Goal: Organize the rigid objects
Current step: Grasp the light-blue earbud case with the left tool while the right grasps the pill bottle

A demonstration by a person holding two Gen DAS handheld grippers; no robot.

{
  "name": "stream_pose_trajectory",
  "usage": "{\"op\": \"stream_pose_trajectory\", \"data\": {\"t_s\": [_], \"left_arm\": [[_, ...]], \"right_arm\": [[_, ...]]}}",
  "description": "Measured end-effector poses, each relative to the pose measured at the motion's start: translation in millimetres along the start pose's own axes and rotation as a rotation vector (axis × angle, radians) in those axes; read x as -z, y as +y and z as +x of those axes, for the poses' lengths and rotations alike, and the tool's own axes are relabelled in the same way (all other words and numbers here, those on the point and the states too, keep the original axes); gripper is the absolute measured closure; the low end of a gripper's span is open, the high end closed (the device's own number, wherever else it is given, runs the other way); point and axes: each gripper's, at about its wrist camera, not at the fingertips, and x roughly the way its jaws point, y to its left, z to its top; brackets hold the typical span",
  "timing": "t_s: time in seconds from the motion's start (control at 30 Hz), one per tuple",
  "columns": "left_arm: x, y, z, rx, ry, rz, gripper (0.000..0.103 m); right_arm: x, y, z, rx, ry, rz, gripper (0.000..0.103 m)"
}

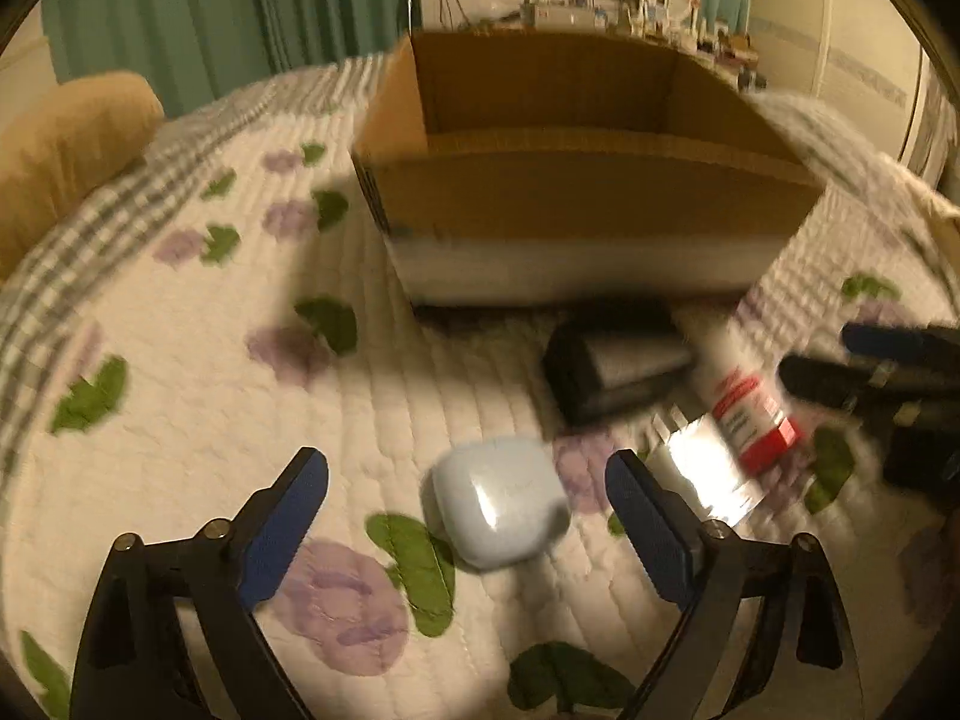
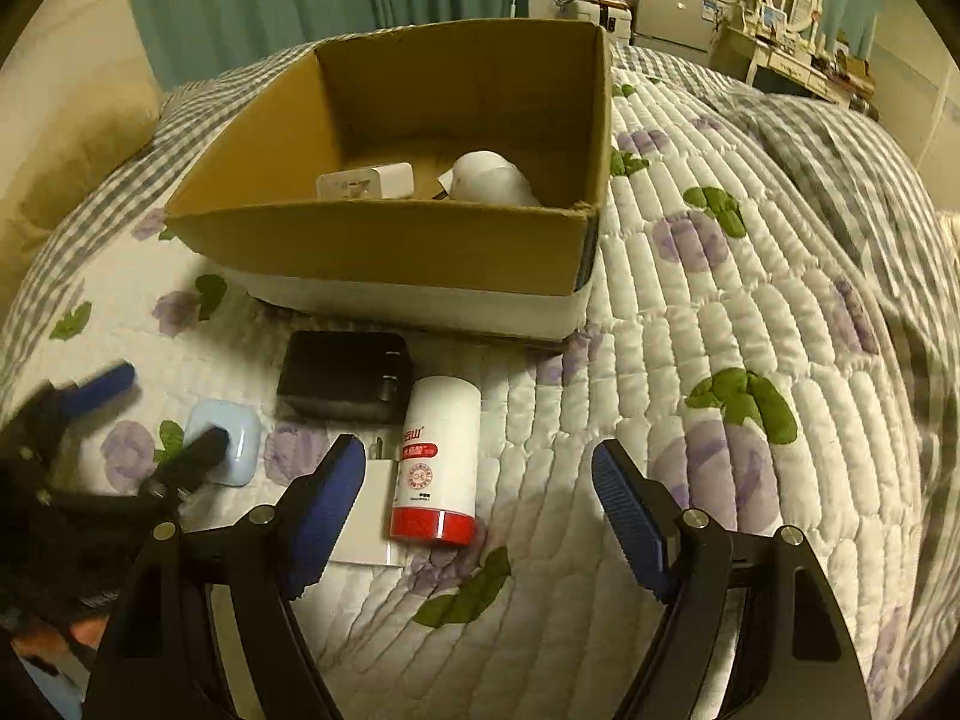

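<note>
Quilted bed (image 2: 690, 330) is being used as the work surface, a cardboard box (image 2: 384, 240) being stationed centrally as the collection point. Left hand-held gripper (image 1: 468, 480) is being held wide around the pale blue case (image 1: 498, 504), presumably for pickup. Right hand-held gripper (image 2: 480, 480) is being held wide, empty, beside the red-capped bottle (image 2: 435, 462). Left view is being blurred; the black charger (image 2: 345, 375) is being rendered indistinctly.

Teal curtains (image 2: 312, 6) hang behind a flowered quilt (image 2: 750, 330); a cluttered dresser (image 2: 792, 54) stands far right.
</note>
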Motion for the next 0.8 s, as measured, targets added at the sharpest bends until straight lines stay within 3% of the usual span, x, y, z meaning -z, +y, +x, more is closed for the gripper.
{"op": "stream_pose_trajectory", "data": {"t_s": [0.27,0.3,0.5,0.6,0.8], "left_arm": [[11,-19,23,-0.023,0.05,0.092,0.035],[11,-20,22,-0.024,0.046,0.098,0.046],[6,-10,4,0.029,-0.004,0.041,0.047],[2,-2,-9,0.053,-0.037,0.009,0.047],[0,9,-17,0.047,-0.041,-0.028,0.047]], "right_arm": [[-1,-1,9,0.009,0.029,0.008,0.025],[-2,0,10,0.013,0.034,0.006,0.025],[-2,6,18,0.054,0.069,-0.015,0.026],[-2,10,26,0.098,0.102,-0.046,0.032],[-5,27,49,0.139,0.183,-0.133,0.034]]}}
